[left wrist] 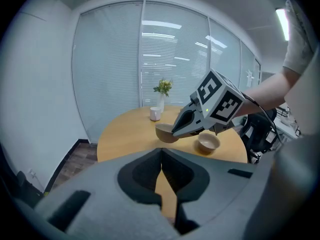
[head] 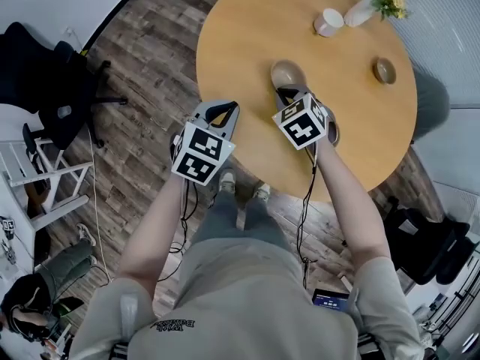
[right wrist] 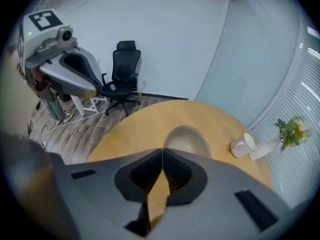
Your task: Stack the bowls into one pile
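1. while the left gripper (left wrist: 161, 151) hangs by the table's near-left edge with its grey moulded jaws pressed tip to tip on nothing, the right gripper (right wrist: 161, 151) is clenched on the rim of a round beige ceramic bowl (right wrist: 187, 141).
2. seen from the left gripper view, the right gripper (left wrist: 176, 132) pinches that bowl (left wrist: 164, 133) by its thin lip. the bowl is tilted over the tabletop, smooth-skinned, with its rounded underside showing.
3. the head view puts the held bowl (head: 287, 73) over the near-middle of the round table with a smooth honey-coloured wooden top (head: 247, 36), just beyond the right gripper's black-and-white marker cube.
4. a second small beige bowl (head: 385, 70) stands upright on the right part of the table, well apart from the held one. in the left gripper view it (left wrist: 208, 142) shows a pale, glossy hollow.
5. near the far edge stands a pale pink cylindrical mug (head: 328, 22). it is just beside a slim white vase (head: 360, 12) of yellow flowers and green leaves.
6. around the table runs a floor of dark, grainy wood planks (head: 142, 73). a black swivel office chair (right wrist: 122, 74) stands on it by the plain white wall.
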Action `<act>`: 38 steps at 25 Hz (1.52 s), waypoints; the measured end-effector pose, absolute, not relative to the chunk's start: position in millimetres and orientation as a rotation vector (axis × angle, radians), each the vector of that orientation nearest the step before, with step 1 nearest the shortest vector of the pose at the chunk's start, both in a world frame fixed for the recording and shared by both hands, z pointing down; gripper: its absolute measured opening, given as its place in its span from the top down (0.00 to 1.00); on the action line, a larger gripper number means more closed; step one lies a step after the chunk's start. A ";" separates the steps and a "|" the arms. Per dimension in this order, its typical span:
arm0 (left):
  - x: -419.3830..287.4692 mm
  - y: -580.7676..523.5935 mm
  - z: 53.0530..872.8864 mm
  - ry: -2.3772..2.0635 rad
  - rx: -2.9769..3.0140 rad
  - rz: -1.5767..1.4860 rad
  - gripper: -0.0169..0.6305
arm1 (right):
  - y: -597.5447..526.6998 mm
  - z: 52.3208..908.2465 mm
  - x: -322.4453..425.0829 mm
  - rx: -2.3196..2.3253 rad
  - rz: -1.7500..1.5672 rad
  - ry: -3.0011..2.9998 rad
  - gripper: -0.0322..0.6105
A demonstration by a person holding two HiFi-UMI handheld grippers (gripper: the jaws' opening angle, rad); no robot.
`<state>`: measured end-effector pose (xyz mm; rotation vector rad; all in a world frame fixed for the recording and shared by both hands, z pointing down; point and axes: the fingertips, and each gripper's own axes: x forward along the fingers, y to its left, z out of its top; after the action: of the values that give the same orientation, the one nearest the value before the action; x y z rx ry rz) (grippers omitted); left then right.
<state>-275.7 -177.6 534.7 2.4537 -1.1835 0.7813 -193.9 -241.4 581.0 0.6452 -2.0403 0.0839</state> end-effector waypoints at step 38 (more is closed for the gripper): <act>-143.9 -111.7 227.9 -1.236 3.150 0.394 0.95 | -109.4 217.2 -16.7 1.424 0.005 -2.642 0.90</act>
<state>-143.9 -111.7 227.9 3.1505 -1.2360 0.3938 -16.7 -109.4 217.2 1.4238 -2.6421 0.0055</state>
